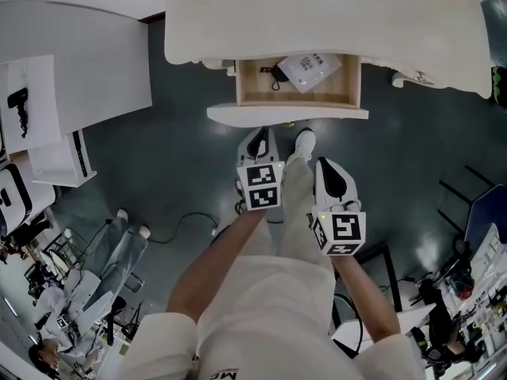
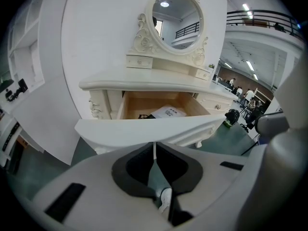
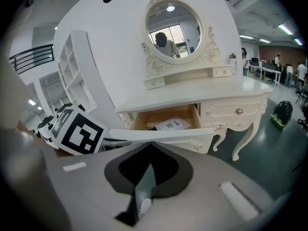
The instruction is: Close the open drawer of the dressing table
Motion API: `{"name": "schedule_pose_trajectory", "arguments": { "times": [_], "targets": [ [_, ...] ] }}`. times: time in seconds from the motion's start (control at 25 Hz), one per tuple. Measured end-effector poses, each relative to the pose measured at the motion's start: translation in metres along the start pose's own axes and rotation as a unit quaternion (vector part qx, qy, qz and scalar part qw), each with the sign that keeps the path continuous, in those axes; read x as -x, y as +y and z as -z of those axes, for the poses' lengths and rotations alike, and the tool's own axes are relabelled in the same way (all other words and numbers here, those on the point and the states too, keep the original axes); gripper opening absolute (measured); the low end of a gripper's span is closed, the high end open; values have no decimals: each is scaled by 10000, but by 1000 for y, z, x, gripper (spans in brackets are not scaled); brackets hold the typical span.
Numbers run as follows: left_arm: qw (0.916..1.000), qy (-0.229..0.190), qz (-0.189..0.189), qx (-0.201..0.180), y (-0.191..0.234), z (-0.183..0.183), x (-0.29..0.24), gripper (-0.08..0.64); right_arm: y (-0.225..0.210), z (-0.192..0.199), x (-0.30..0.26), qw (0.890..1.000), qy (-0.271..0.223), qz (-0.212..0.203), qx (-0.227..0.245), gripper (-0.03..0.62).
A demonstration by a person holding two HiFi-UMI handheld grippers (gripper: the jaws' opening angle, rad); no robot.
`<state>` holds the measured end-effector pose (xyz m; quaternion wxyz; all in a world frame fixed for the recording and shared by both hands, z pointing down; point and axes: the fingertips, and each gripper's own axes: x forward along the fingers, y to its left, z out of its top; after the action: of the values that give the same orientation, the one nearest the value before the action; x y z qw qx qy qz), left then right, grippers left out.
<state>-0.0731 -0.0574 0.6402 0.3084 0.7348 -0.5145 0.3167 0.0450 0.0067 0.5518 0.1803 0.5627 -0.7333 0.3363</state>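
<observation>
The dressing table stands ahead with its middle drawer pulled open, the wooden inside showing. A white packet and a small black item lie in it. My left gripper hovers just short of the drawer's white front, shut and holding nothing. My right gripper is a little further back and to the right, also shut and empty. In the left gripper view the drawer front fills the space just beyond the left gripper. The right gripper view shows the drawer past the right gripper.
A white shelf unit stands to the left of the table. An oval mirror tops the table. Cables trail over the dark floor at the left. The person's white shoes are under the drawer front. Dark equipment crowds the right.
</observation>
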Motion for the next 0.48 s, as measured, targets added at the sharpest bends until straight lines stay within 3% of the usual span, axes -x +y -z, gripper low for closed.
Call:
{"name": "schedule_pose_trajectory", "arguments": {
  "times": [0.48],
  "targets": [
    [9999, 19, -128, 47, 1, -10, -11, 23, -9, -14, -6, 9999, -85, -101, 34, 0]
  ]
}}
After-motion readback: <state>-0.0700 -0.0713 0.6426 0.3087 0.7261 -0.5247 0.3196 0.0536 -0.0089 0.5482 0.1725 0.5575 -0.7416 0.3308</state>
